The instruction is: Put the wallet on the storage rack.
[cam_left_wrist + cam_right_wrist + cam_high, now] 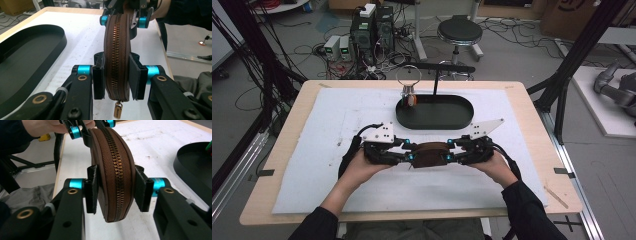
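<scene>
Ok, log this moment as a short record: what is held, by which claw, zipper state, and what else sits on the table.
held item: brown zippered pouch, lifted off the white mat
left claw: shut on the pouch end with the brass pull tab
right claw: shut on the opposite end
zipper: closed along the visible length
pouch pose: spanning between the two claws, zipper edge up
behind pouch: black oval tray with a small ring-topped item at its left end

We see black two-jaw grippers — left gripper (404,156), right gripper (451,156) — with cyan pivot barrels, brass eyelets, white perforated top plates, black cables. Dark sleeves (527,207) on both arms.
</scene>
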Demonstrator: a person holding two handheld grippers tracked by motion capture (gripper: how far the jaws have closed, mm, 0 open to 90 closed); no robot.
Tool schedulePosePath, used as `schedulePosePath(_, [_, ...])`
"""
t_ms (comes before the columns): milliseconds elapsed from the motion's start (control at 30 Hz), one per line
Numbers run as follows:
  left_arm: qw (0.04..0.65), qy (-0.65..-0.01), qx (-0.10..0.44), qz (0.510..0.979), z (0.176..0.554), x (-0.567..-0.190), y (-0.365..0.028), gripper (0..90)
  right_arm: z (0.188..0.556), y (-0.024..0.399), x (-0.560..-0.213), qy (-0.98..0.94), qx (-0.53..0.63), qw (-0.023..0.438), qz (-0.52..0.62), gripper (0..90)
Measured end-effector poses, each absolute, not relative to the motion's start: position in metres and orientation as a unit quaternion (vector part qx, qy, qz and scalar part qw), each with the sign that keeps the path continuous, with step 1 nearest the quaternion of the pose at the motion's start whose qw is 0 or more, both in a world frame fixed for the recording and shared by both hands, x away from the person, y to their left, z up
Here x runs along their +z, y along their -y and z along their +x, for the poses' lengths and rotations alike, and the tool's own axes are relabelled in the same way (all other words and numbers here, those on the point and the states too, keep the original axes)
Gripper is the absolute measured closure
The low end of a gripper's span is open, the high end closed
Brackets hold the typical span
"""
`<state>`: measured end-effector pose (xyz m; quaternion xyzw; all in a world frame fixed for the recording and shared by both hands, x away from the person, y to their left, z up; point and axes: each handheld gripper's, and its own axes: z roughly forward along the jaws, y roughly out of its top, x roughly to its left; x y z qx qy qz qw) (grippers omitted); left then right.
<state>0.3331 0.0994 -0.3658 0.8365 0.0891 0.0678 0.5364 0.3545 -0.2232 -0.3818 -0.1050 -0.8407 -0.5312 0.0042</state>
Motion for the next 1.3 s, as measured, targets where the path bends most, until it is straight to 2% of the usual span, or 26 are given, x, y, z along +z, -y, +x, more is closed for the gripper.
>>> schedulePosePath(167, [0.540,-0.088,0.068,0.835,0.334,-0.366,-0.101,67.4,0.354,0.224,-0.381,0.839,-0.535,0.002,-0.096,66.1])
schedulePosePath(300, [0.550,-0.098,0.070,0.827,0.333,-0.366,-0.102,62.7,0.352,0.224,-0.380,0.837,-0.539,0.001,-0.089,67.4])
schedulePosePath(467, [0.565,-0.118,0.080,0.813,0.334,-0.364,-0.106,44.2,0.353,0.227,-0.379,0.834,-0.542,-0.012,-0.097,67.9])
schedulePosePath(633, [0.571,-0.137,0.086,0.805,0.333,-0.365,-0.114,40.0,0.354,0.232,-0.377,0.825,-0.553,-0.035,-0.113,68.1])
schedulePosePath(667, [0.571,-0.141,0.087,0.804,0.332,-0.365,-0.115,36.8,0.356,0.235,-0.376,0.820,-0.556,-0.047,-0.126,68.1])
schedulePosePath(1100, [0.576,-0.183,0.131,0.786,0.305,-0.376,-0.149,33.9,0.369,0.250,-0.372,0.786,-0.571,-0.110,-0.207,68.3])
schedulePosePath(1300, [0.580,-0.216,0.160,0.769,0.290,-0.387,-0.163,28.9,0.377,0.252,-0.375,0.778,-0.566,-0.136,-0.238,68.4])
